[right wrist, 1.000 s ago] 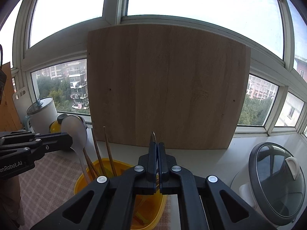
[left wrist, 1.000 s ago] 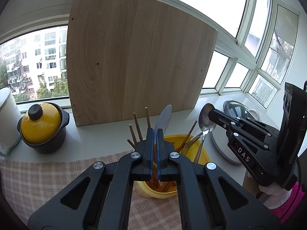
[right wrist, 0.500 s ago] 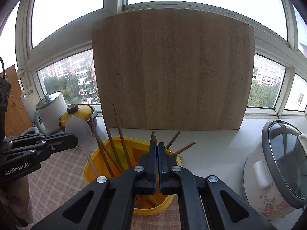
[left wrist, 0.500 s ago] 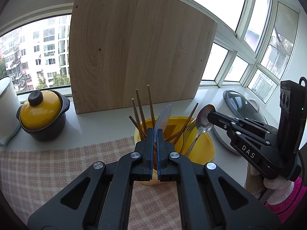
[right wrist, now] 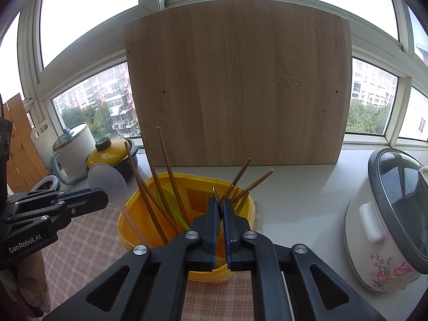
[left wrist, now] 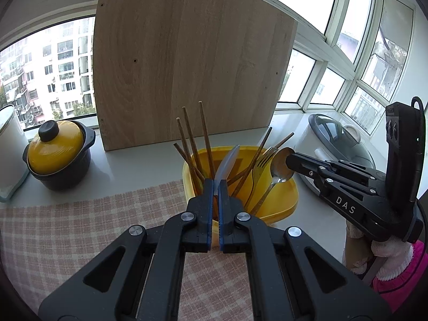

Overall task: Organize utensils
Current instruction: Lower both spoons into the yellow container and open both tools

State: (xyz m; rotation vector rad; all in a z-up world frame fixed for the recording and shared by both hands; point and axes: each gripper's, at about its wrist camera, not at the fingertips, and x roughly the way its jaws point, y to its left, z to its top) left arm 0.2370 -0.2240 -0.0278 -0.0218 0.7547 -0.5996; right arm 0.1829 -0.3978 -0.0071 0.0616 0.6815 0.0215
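Note:
A yellow tub [left wrist: 283,203] [right wrist: 128,224] on the checked cloth holds several wooden chopsticks [left wrist: 206,136] [right wrist: 168,171], a gold fork [left wrist: 263,156] [right wrist: 238,192] and a green utensil [right wrist: 171,203]. My left gripper [left wrist: 215,187] is shut on a pale blue-grey spoon [left wrist: 227,163], its bowl up, handle down in the tub; it also shows in the right wrist view [right wrist: 107,184]. My right gripper [right wrist: 220,206] is shut on a metal spoon [left wrist: 279,168] just below its bowl, handle angled down into the tub.
A large wooden board [left wrist: 187,61] leans on the window behind the tub. A yellow-lidded black pot [left wrist: 57,155] and a white kettle [right wrist: 72,152] stand left. A white rice cooker [right wrist: 388,219] stands right. Checked cloth [left wrist: 80,235] covers the near counter.
Both grippers have pulled back and up from the tub, each still holding its spoon. More of the tub and counter shows now.

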